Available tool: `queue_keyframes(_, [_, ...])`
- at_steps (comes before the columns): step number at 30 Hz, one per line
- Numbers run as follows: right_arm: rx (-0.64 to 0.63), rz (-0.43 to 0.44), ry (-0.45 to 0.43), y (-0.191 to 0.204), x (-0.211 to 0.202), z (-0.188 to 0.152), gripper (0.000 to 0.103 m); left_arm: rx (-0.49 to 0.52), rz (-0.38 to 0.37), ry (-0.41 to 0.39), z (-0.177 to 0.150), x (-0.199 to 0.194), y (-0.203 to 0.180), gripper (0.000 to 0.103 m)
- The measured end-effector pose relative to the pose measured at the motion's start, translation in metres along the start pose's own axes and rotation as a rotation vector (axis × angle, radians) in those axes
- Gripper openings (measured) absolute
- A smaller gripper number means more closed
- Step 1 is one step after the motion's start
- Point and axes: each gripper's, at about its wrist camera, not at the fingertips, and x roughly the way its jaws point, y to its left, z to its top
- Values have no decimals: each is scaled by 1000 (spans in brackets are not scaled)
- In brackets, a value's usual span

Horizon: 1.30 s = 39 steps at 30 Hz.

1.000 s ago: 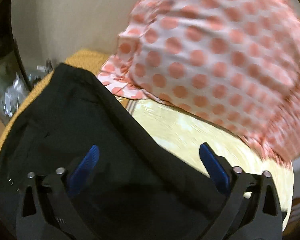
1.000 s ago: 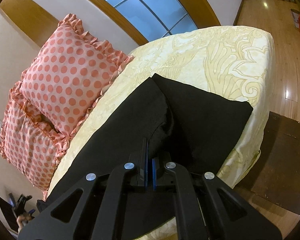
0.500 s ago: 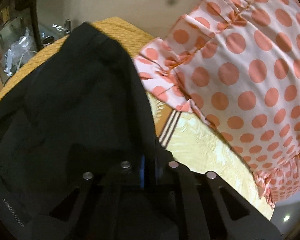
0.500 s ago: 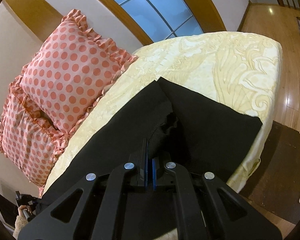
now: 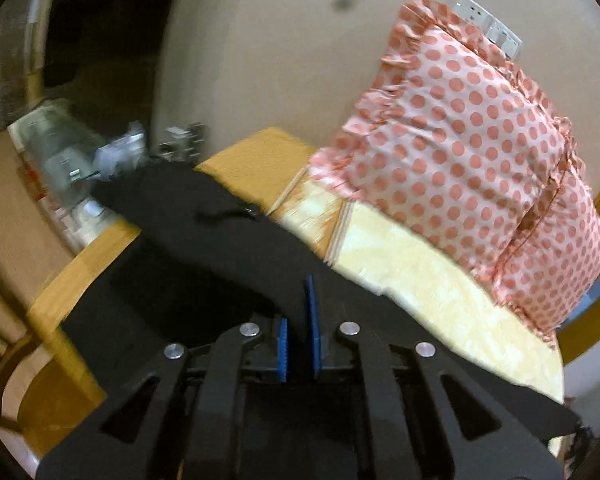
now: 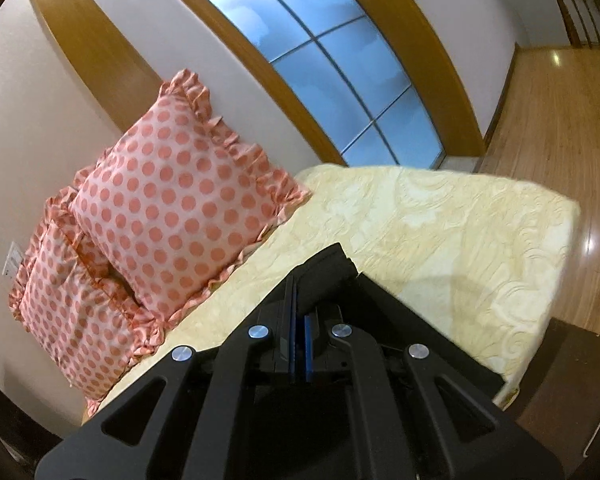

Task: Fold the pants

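Black pants point(image 5: 204, 264) lie across the yellow bed point(image 5: 420, 280). My left gripper point(image 5: 300, 316) is shut on a fold of the pants near the waistband, where a zipper point(image 5: 252, 213) shows, and lifts the cloth off the bed. My right gripper point(image 6: 298, 304) is shut on another part of the black pants point(image 6: 328, 272), held up above the bed point(image 6: 440, 216). The rest of the pants hangs below it, mostly hidden by the gripper body.
Two pink polka-dot pillows point(image 6: 180, 200) lean on the wall at the head of the bed; one shows in the left wrist view point(image 5: 472, 160). A cluttered nightstand point(image 5: 68, 160) stands left of the bed. Wood floor point(image 6: 560, 120) and a dark mat point(image 6: 572, 392) lie to the right.
My left gripper shut on the pants and lifted them up and back from the pillow. My right gripper, still shut, raised its end of the pants higher off the bed.
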Motion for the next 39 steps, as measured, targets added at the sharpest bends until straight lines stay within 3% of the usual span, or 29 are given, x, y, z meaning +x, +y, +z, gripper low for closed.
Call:
queue_keyframes(4, [79, -63, 89, -29, 13, -16, 3, -79, 46, 88, -64, 9, 40, 9])
queue_keyframes(7, [98, -69, 121, -39, 18, -22, 3, -125, 47, 129, -85, 21, 62, 8])
queue_keyframes(11, [125, -41, 140, -39, 16, -16, 3, -121, 29, 106, -81, 18, 60, 9])
queue_keyframes(14, [173, -63, 215, -44, 28, -11, 3, -115, 31, 111, -82, 20, 61, 10])
queue_keyframes(18, [80, -9, 116, -22, -5, -6, 3, -118, 12, 104, -85, 14, 67, 8])
queue_keyframes(22, [92, -124, 184, -44, -9, -28, 3, -119, 13, 106, -87, 10, 73, 7])
queue_keyframes(29, [136, -140, 217, -65, -8, -52, 3, -91, 21, 115, -86, 13, 79, 8])
queue_keyframes(35, [99, -158, 202, -60, -8, -52, 3, -139, -22, 57, -94, 6, 91, 19])
queue_keyframes(37, [102, -152, 202, -60, -6, -50, 3, -167, -24, 37, -91, 2, 97, 30])
queue_keyframes(39, [99, -143, 195, -59, -5, -46, 3, -195, -30, 33, -88, 2, 104, 31])
